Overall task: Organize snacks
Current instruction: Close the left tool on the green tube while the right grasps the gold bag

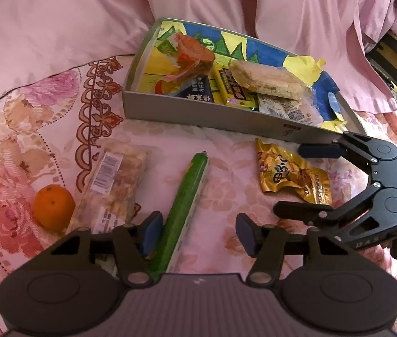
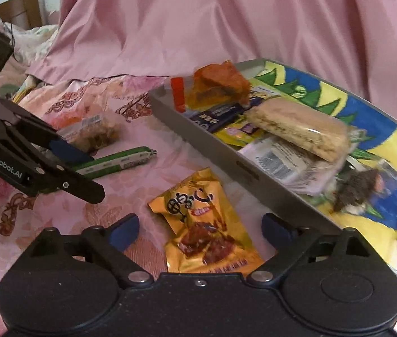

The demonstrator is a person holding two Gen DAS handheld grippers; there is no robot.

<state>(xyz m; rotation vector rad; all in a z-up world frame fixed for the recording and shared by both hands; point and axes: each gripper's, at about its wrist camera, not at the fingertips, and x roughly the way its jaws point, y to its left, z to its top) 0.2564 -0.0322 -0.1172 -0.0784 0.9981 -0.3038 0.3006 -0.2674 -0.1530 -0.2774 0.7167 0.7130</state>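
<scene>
A green sausage stick (image 1: 187, 196) lies on the pink floral sheet between the jaws of my left gripper (image 1: 199, 233). It rests against the left pad (image 1: 150, 233), the right pad stands clear of it, and the gripper is open. My right gripper (image 2: 200, 230) is open around a yellow snack packet (image 2: 204, 224) without touching it. In the left wrist view the right gripper (image 1: 290, 179) reaches in from the right over that yellow packet (image 1: 291, 174). The grey tray (image 1: 198, 115) holds several wrapped snacks.
A mandarin (image 1: 53, 206) and a clear bag of mixed snacks (image 1: 117, 185) lie left of the sausage. The tray's near wall (image 2: 226, 163) runs just right of the yellow packet. Pink cloth rises behind the tray. The left gripper (image 2: 93, 175) shows at the left.
</scene>
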